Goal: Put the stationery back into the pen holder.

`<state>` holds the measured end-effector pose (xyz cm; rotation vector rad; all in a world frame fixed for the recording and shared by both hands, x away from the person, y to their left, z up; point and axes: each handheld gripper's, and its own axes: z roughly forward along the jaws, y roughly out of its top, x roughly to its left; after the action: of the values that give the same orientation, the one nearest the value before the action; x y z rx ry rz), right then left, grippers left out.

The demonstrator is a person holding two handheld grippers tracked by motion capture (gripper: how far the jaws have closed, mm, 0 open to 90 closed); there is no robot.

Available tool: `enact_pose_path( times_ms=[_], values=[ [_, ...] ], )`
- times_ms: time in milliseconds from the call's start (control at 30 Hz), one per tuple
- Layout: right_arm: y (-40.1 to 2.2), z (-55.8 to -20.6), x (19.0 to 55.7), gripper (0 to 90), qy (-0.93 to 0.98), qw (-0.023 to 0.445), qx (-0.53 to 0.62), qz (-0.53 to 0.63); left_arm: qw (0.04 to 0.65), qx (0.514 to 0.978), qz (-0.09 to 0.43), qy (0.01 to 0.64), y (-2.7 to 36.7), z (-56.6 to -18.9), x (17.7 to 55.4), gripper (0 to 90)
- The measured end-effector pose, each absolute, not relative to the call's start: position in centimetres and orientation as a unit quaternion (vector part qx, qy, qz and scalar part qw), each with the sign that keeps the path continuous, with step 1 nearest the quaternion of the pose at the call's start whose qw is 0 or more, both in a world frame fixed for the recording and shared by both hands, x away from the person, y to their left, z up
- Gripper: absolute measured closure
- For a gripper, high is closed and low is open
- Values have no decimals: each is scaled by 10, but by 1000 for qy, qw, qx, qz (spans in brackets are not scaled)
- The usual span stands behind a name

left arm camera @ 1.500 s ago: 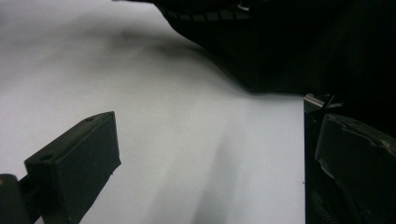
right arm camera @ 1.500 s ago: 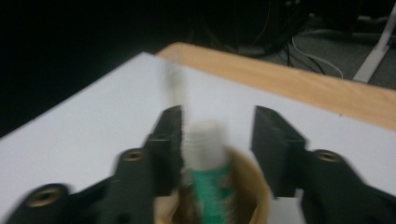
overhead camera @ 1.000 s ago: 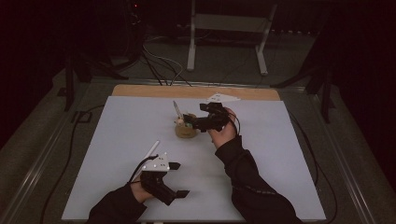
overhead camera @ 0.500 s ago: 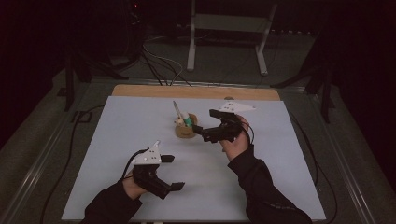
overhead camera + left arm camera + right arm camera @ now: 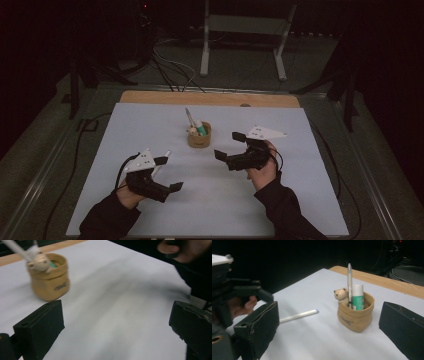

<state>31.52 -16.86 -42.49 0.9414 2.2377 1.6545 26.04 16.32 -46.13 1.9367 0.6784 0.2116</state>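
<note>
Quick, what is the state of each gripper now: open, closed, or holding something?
Left gripper: open, holding nothing.
Right gripper: open, holding nothing; its jaws have just been opening, with nothing between them.

A tan pouch (image 5: 356, 315) w/ a beige bear (image 5: 341, 296) is seen, a green-and-white glue stick (image 5: 357, 298) & silver-grey pen (image 5: 349, 277) are held in it, a white pen (image 5: 298, 315) is laid on the pale-blue mat (image 5: 312, 340).

A: What stands mid-table?
B: A tan pouch (image 5: 199, 137) holding a pen (image 5: 189, 118) and a glue stick (image 5: 200, 127).
A: And the grippers?
B: Right gripper (image 5: 229, 145) beside the pouch, left gripper (image 5: 169, 173) nearer the front; both jaws spread, empty
</note>
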Motion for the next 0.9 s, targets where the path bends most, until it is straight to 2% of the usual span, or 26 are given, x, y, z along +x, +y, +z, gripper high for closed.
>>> enact_pose_path(
  times_ms=[900],
  values=[
    [-185,-445,295,27,758,90,325,559,443,772,170,423,205,-503,261,3]
  ],
)
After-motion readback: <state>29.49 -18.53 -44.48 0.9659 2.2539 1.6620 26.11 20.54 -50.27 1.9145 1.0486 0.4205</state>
